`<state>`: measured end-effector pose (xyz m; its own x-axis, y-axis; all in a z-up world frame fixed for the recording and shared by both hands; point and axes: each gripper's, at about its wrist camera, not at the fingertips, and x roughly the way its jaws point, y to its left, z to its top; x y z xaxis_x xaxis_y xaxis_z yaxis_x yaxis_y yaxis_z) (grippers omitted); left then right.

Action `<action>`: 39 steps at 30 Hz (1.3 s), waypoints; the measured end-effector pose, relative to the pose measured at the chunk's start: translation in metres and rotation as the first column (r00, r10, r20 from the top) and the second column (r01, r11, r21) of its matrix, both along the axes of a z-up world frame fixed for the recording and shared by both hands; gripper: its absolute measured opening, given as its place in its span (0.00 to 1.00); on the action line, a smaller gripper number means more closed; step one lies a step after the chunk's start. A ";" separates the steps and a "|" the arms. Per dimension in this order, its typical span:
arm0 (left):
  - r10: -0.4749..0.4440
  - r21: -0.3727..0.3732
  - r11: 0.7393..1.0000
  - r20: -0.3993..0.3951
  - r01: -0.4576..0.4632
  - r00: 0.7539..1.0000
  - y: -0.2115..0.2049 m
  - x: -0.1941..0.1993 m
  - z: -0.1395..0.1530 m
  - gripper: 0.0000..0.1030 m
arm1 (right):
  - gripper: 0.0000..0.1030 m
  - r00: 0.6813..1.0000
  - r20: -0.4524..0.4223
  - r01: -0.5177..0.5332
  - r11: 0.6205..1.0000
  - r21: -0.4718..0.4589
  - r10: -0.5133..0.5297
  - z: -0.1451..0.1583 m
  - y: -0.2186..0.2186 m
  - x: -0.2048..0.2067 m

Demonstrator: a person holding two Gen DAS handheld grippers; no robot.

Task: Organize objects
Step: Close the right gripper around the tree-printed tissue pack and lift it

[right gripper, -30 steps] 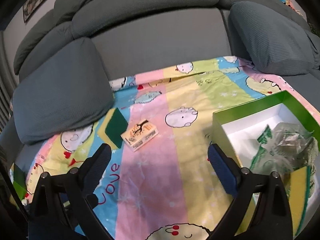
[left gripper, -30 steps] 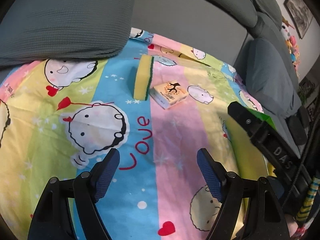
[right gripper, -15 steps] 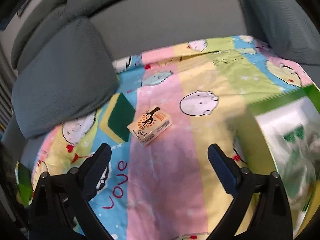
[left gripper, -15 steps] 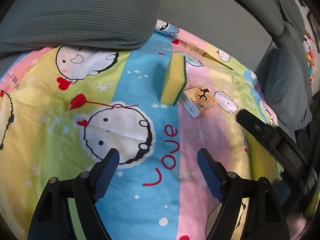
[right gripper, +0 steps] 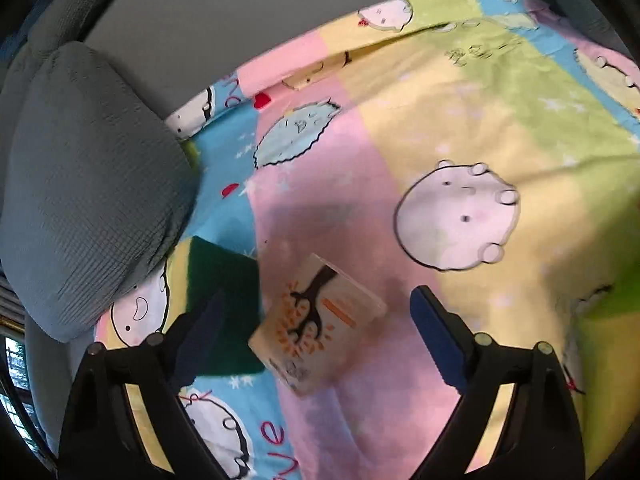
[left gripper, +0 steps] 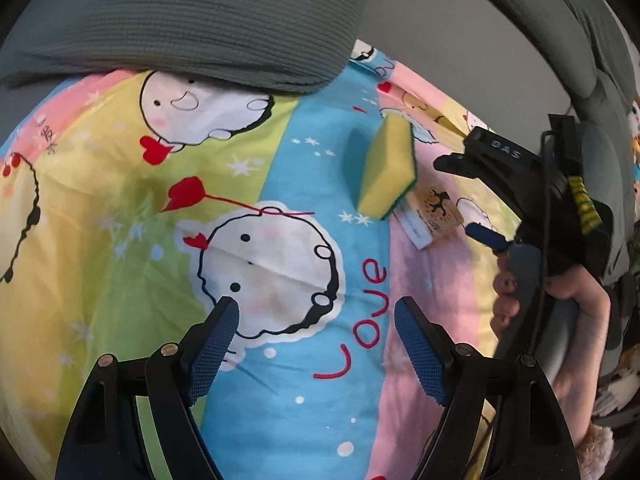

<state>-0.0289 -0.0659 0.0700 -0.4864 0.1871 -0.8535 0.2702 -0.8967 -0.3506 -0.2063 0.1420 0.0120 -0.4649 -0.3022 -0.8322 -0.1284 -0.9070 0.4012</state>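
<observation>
A yellow sponge with a green scrub side (left gripper: 390,168) stands on edge on the cartoon bedsheet (left gripper: 120,240). Right beside it lies a small beige box with a tree print (left gripper: 434,212). My left gripper (left gripper: 316,312) hovers open over the sheet, well short of both, with nothing between its fingers. In the right wrist view my right gripper (right gripper: 318,298) straddles the box (right gripper: 316,324); its jaws are closing, with gaps still showing at both pads. Its left finger stands in front of the sponge (right gripper: 224,280). A hand (left gripper: 568,300) holds that gripper.
A grey ribbed cushion (left gripper: 180,20) lies on the sheet's far left edge, close behind the sponge (right gripper: 80,184). The grey sofa back (right gripper: 240,8) rises behind. Open sheet stretches right of the box (right gripper: 500,140).
My right gripper has swung left and down until the box lies between its fingers; the green-rimmed box has left its view. My left gripper has drifted left and rolled slightly.
</observation>
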 end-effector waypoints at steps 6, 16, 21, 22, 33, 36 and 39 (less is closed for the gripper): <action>0.002 0.032 1.000 0.020 -0.002 1.000 -0.001 0.000 -0.003 0.78 | 0.75 0.999 0.026 -0.021 0.993 0.120 0.018 -0.012 -0.021 -0.012; 0.014 0.019 1.000 0.056 -0.015 0.998 -0.001 -0.002 -0.010 0.78 | 0.58 0.991 0.076 -0.116 0.989 0.089 0.110 -0.011 -0.006 0.037; 0.042 0.010 0.999 0.078 -0.043 0.996 -0.005 -0.001 -0.014 0.78 | 0.60 0.982 0.110 -0.161 0.986 0.037 0.156 -0.008 -0.002 0.087; 0.043 0.013 0.999 0.082 -0.045 0.996 -0.005 -0.001 -0.014 0.78 | 0.60 0.981 0.106 -0.169 0.985 0.022 0.166 -0.008 -0.001 0.096; 0.098 -0.032 0.995 0.043 -0.096 0.994 -0.018 0.011 -0.006 0.78 | 0.74 0.982 -0.068 -0.172 0.981 0.093 0.178 0.039 0.033 0.133; 0.118 -0.039 0.992 0.029 -0.116 0.993 -0.026 0.015 -0.004 0.78 | 0.75 0.966 -0.180 -0.169 0.981 0.092 0.183 0.061 0.051 0.142; 0.128 -0.036 0.991 0.012 -0.128 0.992 -0.028 0.017 -0.003 0.78 | 0.77 0.934 -0.256 -0.236 0.968 0.084 0.249 0.078 0.056 0.156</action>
<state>-0.0115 -0.0936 0.0672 -0.4921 0.0939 -0.8655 0.3885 -0.8660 -0.3149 -0.0504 0.1981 0.0902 -0.5864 -0.3936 -0.7080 0.2013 -0.9174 0.3433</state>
